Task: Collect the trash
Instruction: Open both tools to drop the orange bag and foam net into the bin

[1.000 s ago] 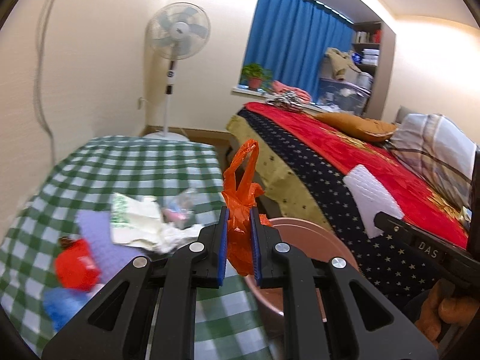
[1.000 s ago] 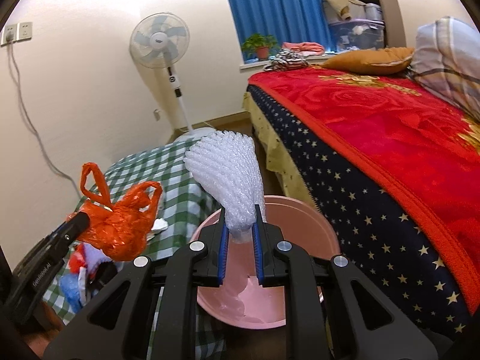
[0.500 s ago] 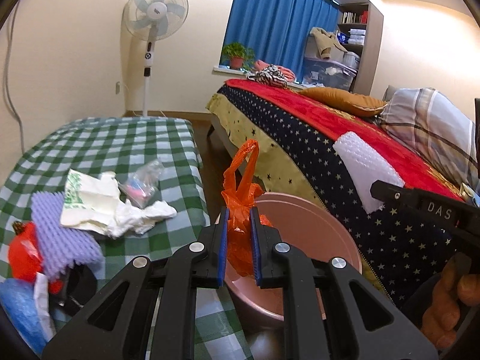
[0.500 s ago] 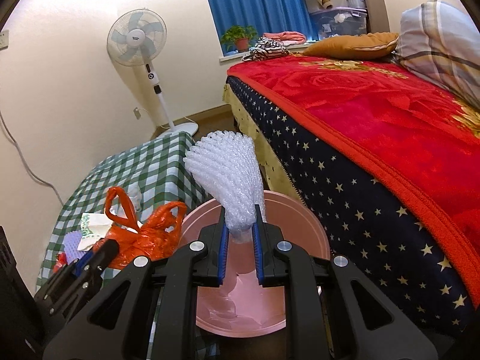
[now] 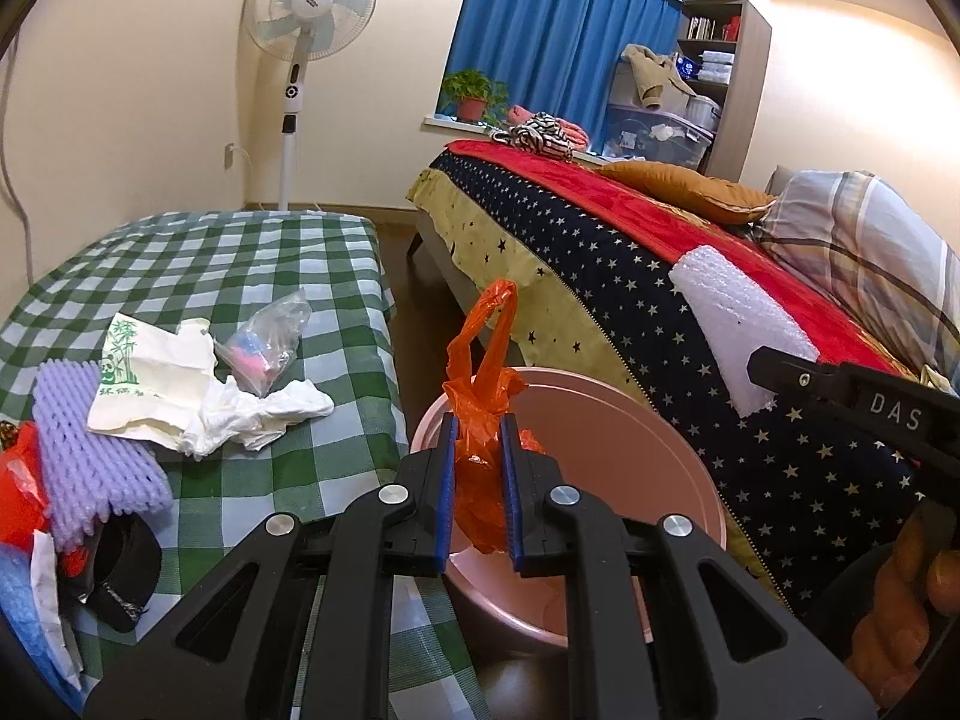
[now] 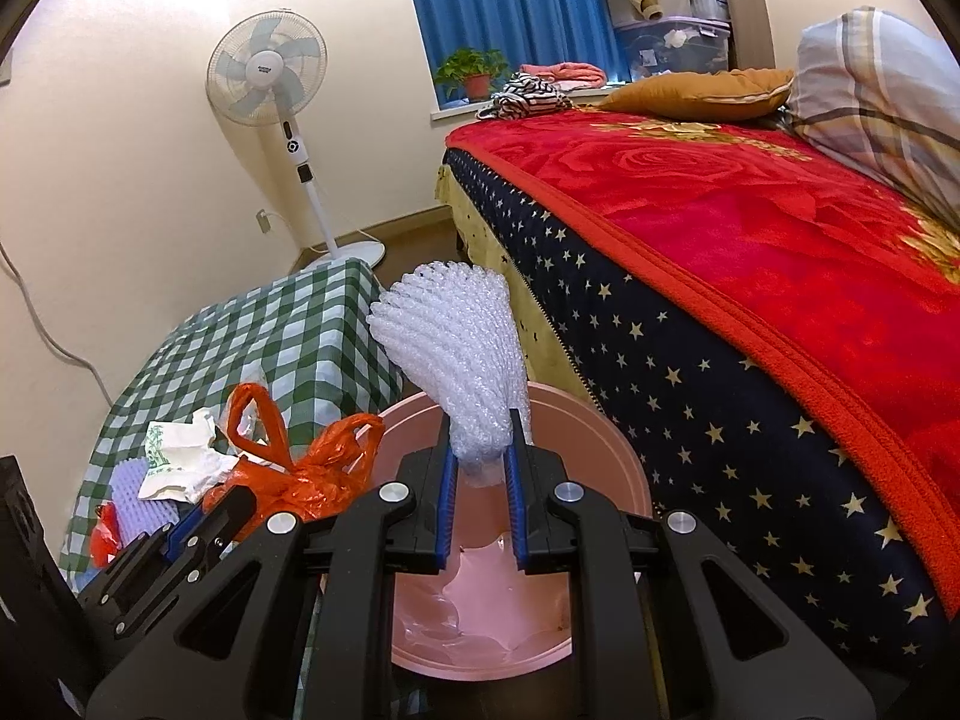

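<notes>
- While the left gripper was clamped on a crumpled orange plastic bag, the bag stood upright between the blue pads, its long axis vertical and its handle loop pointing up and away toward the far wall.
- The bag hung above the near left rim of a pink basin that sat between the green checked table and the bed.
- The right gripper was closed on the narrow end of a white foam net sleeve, which fanned upward and leaned left, directly above the basin's bowl.
- On the table, left of the basin, lay a white tissue wrapper, a clear small bag and a purple foam net, touching or just beside one another.
</notes>
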`<act>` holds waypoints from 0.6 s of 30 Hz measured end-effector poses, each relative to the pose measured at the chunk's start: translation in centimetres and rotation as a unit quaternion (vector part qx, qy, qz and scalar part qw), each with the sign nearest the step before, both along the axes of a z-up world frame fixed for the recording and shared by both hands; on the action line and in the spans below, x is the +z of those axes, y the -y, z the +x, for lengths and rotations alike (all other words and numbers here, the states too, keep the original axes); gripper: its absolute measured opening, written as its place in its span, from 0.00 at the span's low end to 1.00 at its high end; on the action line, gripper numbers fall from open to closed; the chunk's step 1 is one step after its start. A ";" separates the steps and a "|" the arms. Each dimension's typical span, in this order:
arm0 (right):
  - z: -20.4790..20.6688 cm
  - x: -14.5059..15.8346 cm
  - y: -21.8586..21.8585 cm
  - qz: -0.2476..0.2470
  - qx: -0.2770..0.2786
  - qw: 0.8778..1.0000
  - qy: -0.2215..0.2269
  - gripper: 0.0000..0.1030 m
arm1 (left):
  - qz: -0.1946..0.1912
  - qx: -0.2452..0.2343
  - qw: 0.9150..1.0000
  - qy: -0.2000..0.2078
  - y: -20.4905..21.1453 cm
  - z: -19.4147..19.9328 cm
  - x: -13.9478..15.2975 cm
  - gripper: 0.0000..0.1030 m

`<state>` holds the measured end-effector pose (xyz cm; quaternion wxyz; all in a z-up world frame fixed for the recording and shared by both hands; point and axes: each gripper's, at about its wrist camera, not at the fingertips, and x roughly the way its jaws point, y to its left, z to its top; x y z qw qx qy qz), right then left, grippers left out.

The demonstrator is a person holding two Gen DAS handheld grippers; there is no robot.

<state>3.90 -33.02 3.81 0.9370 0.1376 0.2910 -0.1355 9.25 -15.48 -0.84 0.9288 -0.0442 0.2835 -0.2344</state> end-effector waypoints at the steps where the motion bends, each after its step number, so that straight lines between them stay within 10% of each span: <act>1: 0.0 -0.1 0.0 0.001 0.001 1.000 0.000 0.18 | 0.000 0.000 1.000 0.002 0.0 0.0 0.0 0.13; 6: -0.1 0.0 -0.3 -0.007 -0.004 1.000 -0.001 0.53 | -0.002 0.001 1.000 -0.004 0.0 0.1 0.0 0.32; 18: -0.6 0.3 -1.5 -0.016 0.013 1.000 0.012 0.52 | -0.007 0.036 0.999 0.009 -2.9 -1.2 1.2 0.32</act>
